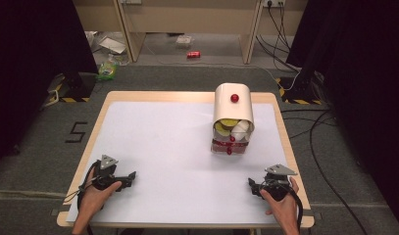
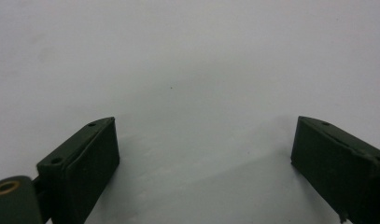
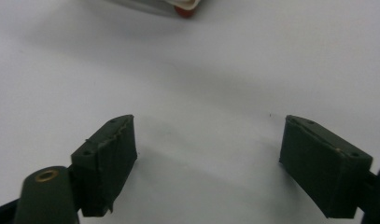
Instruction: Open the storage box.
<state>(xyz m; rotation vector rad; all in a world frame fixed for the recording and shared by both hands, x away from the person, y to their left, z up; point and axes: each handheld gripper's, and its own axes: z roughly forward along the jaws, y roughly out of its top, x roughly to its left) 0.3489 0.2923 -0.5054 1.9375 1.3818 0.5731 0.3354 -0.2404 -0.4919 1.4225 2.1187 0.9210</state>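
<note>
A small cream bread box [image 1: 233, 108] with a rounded roll-top lid and a red knob [image 1: 235, 98] stands toward the far right of the table [image 1: 177, 96], well apart from both grippers. Its open front shows yellow and white pieces, too small to identify. The left gripper [image 1: 131, 176] and right gripper [image 1: 251, 184] rest near the front corners, jaws spread and empty. A smooth white sheet [image 1: 162, 147] covers the wooden tabletop; grey carpet and cables lie beyond.

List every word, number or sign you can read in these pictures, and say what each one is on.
"5": a dark figure marked on the grey floor, left of the table.
Red can on the floor beyond the table: any print too small to read.
Cream container with red knob: no lettering visible.
Both gripper views: no text.
</note>
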